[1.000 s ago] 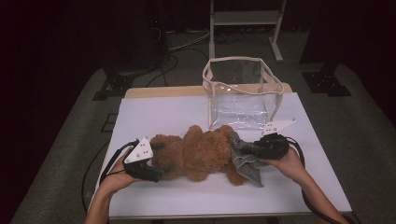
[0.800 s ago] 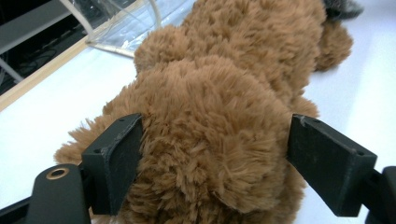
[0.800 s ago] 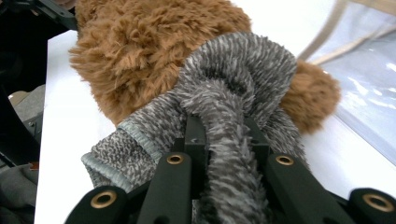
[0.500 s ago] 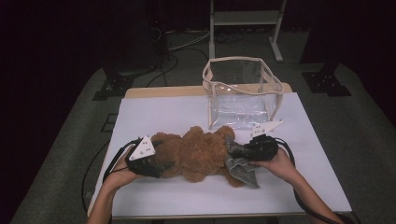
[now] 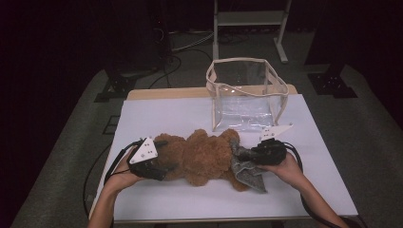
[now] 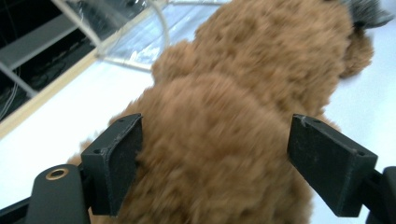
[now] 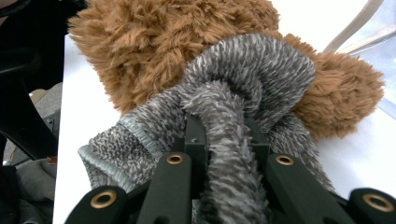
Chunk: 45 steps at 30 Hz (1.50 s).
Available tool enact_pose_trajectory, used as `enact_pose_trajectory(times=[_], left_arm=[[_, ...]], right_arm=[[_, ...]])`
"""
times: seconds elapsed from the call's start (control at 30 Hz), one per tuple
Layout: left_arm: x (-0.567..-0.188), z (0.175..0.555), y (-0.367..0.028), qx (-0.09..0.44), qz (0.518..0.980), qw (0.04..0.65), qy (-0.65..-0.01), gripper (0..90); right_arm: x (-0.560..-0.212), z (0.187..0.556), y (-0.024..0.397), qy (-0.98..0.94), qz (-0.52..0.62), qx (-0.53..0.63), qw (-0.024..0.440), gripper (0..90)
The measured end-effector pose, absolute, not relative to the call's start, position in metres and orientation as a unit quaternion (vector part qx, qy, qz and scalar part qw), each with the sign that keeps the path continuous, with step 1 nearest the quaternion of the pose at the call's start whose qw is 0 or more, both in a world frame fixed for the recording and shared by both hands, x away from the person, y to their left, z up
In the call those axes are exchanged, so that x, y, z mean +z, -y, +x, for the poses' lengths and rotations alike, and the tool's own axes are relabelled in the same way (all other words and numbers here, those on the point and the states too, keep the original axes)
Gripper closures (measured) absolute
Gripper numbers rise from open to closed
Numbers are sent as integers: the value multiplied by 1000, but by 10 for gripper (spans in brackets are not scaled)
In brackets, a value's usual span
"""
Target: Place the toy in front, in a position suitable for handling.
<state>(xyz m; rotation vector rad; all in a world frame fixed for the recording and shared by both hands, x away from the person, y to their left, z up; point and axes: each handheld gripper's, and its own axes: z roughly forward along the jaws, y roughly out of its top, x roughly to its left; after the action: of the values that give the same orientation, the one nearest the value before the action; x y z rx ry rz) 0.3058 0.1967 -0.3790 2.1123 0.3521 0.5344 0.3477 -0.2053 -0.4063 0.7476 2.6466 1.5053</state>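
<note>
A brown teddy bear lies across the white table, with a grey fuzzy cloth wrapped at its right end. My left gripper is at the bear's left end. In the left gripper view its jaws stand wide on either side of the bear's body, both pads against the fur. My right gripper is shut on a fold of the grey cloth, which loops around the bear and runs down between the jaws.
A clear plastic bag with a cream rim stands open behind the bear, towards the table's far edge. A metal stand and cables are on the dark floor beyond. The person's hands reach in from the near edge.
My right gripper has shifted a little left towards the bear, and the grey cloth has bunched up closer to it. The left gripper and the bear have stayed put.
</note>
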Motion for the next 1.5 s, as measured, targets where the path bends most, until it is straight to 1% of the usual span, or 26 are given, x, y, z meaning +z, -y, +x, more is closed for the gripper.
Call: enact_pose_trajectory(times=[0.2, 0.33, 0.4, 0.5, 0.53, 0.7, 0.9, 0.93, 1.03, 1.07, 1.13, 1.2, 1.3, 1.5], left_arm=[[-367, 301, -158, 205, 860, 460, -87, 182], [-367, 303, -129, 190, 864, 462, -58, 179], [-369, 305, -116, 186, 870, 453, -47, 174], [-373, 310, -100, 181, 877, 444, -40, 162], [-373, 312, -96, 180, 879, 440, -38, 140], [-374, 322, -78, 176, 884, 431, -44, 89], [-381, 327, -57, 197, 900, 388, -30, 71], [-381, 327, -55, 206, 901, 381, -28, 96], [-381, 328, -52, 220, 903, 367, -30, 286], [-379, 328, -53, 224, 902, 367, -29, 368], [-375, 327, -55, 217, 898, 381, -32, 438], [-368, 327, -59, 202, 894, 399, -34, 472], [-358, 326, -58, 186, 886, 422, -42, 478], [-342, 322, -42, 152, 879, 451, -26, 489]], right_arm=[[-402, 345, 213, -837, 241, 492, 6, 770], [-400, 343, 222, -831, 246, 499, 4, 770], [-399, 341, 226, -827, 247, 505, 2, 770], [-399, 340, 231, -822, 250, 511, -1, 770], [-399, 340, 232, -822, 249, 512, -2, 770], [-402, 343, 229, -822, 243, 514, -13, 770], [-403, 347, 217, -827, 234, 510, -18, 770], [-403, 348, 216, -828, 233, 510, -18, 770], [-405, 352, 211, -830, 237, 506, -18, 770], [-406, 353, 211, -828, 239, 507, -19, 770], [-406, 355, 212, -823, 241, 513, -24, 770], [-403, 354, 214, -821, 240, 518, -25, 770], [-392, 349, 219, -815, 232, 531, -18, 770], [-366, 331, 236, -815, 222, 535, 12, 770]])
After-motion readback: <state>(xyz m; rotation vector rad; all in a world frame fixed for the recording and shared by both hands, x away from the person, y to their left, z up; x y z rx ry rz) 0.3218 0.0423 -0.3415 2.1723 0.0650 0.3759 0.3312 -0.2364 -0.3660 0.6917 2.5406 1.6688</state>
